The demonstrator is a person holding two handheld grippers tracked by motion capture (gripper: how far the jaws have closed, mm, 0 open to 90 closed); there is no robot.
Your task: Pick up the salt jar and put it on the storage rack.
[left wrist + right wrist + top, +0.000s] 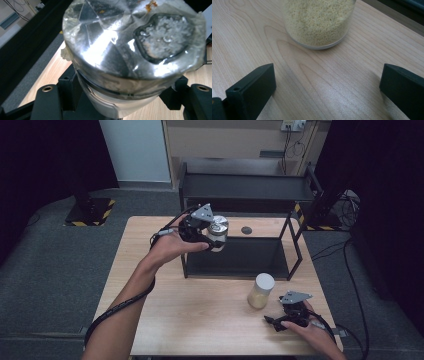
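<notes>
High view overlooks the table point(200, 320); each claw camera sits close, sharing its wooden top.

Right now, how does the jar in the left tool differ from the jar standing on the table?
The silver-lidded jar is lifted off the table, clamped in the left tool; the grain jar stands free on the table, ahead of the open right tool. The silver-lidded jar's top is shiny metal; the grain jar's is white. Both are cylindrical.
</notes>
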